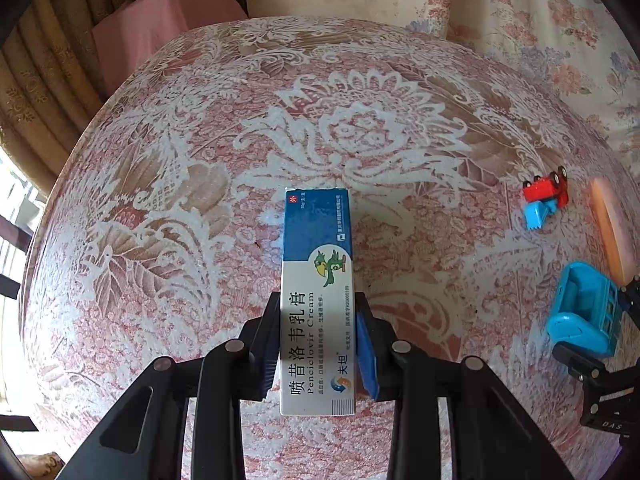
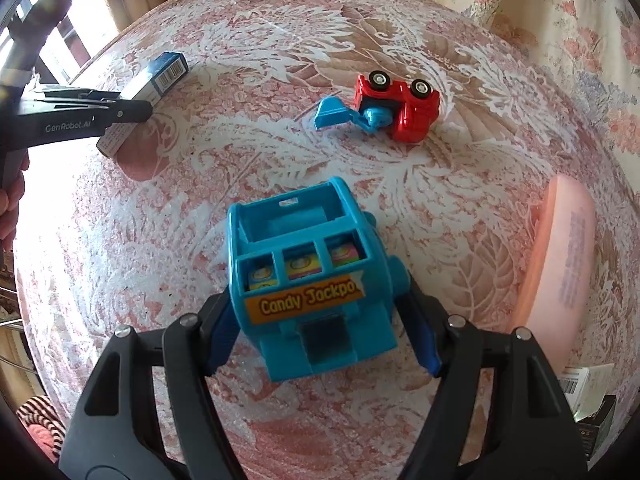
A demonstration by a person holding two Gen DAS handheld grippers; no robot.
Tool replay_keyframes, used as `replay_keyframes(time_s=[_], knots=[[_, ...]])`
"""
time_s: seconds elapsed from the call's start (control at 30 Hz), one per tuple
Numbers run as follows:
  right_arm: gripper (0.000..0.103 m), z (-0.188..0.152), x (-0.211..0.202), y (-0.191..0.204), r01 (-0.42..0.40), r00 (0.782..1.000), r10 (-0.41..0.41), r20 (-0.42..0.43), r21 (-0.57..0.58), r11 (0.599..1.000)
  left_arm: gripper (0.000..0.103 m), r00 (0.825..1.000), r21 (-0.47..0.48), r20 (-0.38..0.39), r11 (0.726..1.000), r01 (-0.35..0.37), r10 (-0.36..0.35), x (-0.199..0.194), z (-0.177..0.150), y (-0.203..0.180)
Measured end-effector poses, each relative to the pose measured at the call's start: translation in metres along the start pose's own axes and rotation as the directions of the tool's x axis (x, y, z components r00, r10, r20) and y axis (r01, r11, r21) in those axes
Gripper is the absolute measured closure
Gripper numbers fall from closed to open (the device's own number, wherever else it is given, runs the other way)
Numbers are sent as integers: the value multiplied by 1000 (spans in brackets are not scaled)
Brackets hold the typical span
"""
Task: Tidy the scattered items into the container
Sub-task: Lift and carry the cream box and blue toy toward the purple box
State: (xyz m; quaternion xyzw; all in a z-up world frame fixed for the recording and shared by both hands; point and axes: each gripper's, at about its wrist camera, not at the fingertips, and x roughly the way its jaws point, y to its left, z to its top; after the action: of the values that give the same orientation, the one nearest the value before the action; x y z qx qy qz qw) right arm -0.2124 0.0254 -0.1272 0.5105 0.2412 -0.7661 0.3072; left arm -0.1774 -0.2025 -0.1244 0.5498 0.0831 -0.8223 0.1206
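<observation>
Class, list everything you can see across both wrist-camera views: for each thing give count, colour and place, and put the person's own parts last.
cream box: 1, blue and white, between the left gripper's pads.
slot-machine toy: 1, light blue with an orange label, between the right gripper's pads.
toy digger: 1, red with a blue scoop, tipped over, wheels up, on the table beyond the slot-machine toy.
container: 1, pink, at the table's right edge.
small boxes: at least 2, white and black, lower right corner.
tablecloth: 1, pink and white lace pattern, covering the table.
curtain: 1, beige, far left.
left gripper: 1, black, blue pads, shut on the cream box.
right gripper: 1, black, blue pads, around the toy.
hand: 1, left edge.
</observation>
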Motion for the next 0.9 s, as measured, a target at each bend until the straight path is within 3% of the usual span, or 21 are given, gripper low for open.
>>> replay_keyframes(time_s=[0.3,0.57,0.9], knots=[[31,-6,-4,13,79,997,-79,26,-11,997,70,999,48,30,998,29,-31,-3,-8,0],[32,-7,-16,26,88,995,-89,52,15,996,70,994,63,33,993,98,-100,-9,-19,1],[32,-22,-44,32,105,993,-108,45,72,992,70,991,171,67,980,105,-118,-34,-36,-23]])
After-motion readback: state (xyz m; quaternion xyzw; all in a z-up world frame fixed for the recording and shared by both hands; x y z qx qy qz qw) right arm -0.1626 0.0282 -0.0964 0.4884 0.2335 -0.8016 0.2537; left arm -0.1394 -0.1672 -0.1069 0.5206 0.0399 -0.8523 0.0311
